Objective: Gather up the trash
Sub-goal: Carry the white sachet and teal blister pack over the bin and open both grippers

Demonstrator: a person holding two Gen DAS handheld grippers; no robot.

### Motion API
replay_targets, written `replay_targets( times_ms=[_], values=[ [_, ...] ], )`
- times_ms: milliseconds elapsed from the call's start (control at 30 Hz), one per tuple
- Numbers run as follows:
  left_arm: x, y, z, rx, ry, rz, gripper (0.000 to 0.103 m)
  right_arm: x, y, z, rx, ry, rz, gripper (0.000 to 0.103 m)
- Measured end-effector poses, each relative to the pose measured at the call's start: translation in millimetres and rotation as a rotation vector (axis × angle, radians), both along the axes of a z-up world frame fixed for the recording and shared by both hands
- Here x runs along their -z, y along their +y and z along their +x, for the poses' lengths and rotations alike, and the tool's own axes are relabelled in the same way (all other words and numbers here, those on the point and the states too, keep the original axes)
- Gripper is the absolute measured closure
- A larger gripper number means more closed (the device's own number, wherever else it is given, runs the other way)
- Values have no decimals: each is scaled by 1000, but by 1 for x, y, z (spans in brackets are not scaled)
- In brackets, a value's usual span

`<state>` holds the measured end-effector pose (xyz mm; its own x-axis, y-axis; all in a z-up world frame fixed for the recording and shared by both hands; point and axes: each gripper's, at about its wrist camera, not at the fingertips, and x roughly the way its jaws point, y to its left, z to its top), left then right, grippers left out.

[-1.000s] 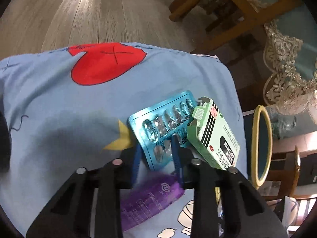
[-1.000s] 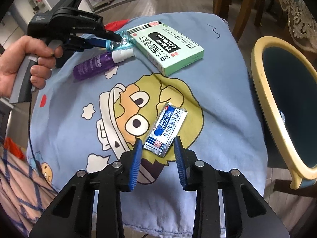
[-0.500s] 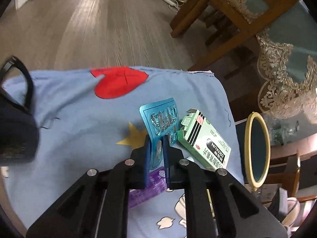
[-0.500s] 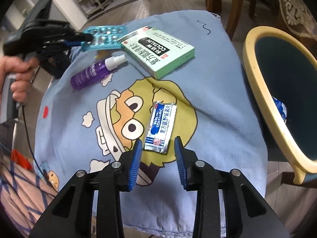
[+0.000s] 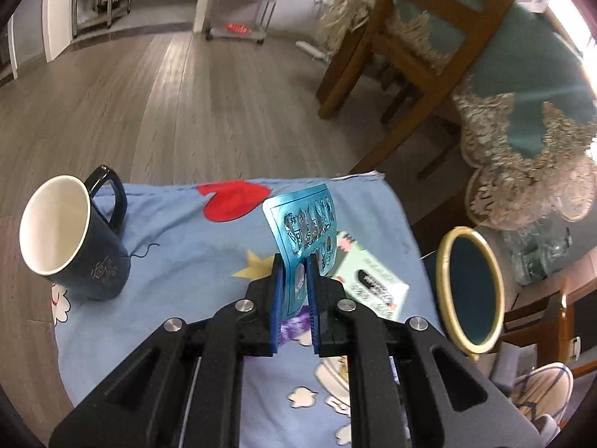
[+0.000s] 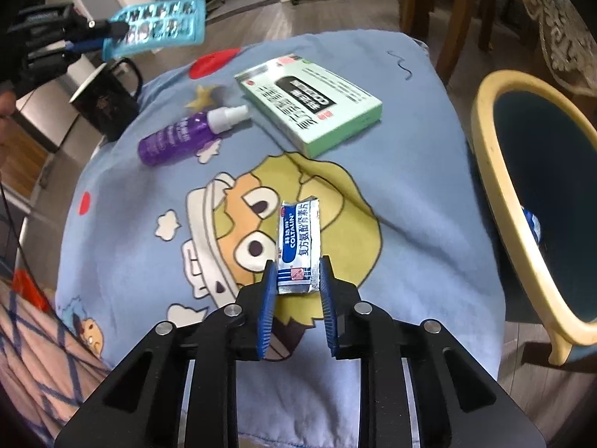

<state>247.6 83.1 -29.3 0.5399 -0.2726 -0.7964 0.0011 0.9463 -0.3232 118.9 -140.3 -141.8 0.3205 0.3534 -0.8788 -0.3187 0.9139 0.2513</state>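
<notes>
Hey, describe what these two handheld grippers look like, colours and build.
The left gripper and right gripper match: matte black plastic linkage arms with triangular cutouts and round silver pivot bolts, ending in two flat fingers faced with ribbed blue pads. No markings are visible on them.

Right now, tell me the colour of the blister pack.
Teal-blue blister pack with silver pockets, clearest in the right wrist view.

Home dining room, wooden chair (image 5: 418, 37), lace tablecloth (image 5: 522, 156), plank floor (image 5: 168, 112)
</notes>
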Motion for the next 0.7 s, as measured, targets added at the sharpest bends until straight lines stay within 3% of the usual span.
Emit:
replay_targets(
  times_ms=[333,700],
  values=[
    [-28,-24,-15,5,-80,-42,92,-30,-17,-7,9,-71,46,80],
    [-39,-30,-17,-1,-125,-71,92,-85,-73,-9,121,-191,87,80]
  ],
)
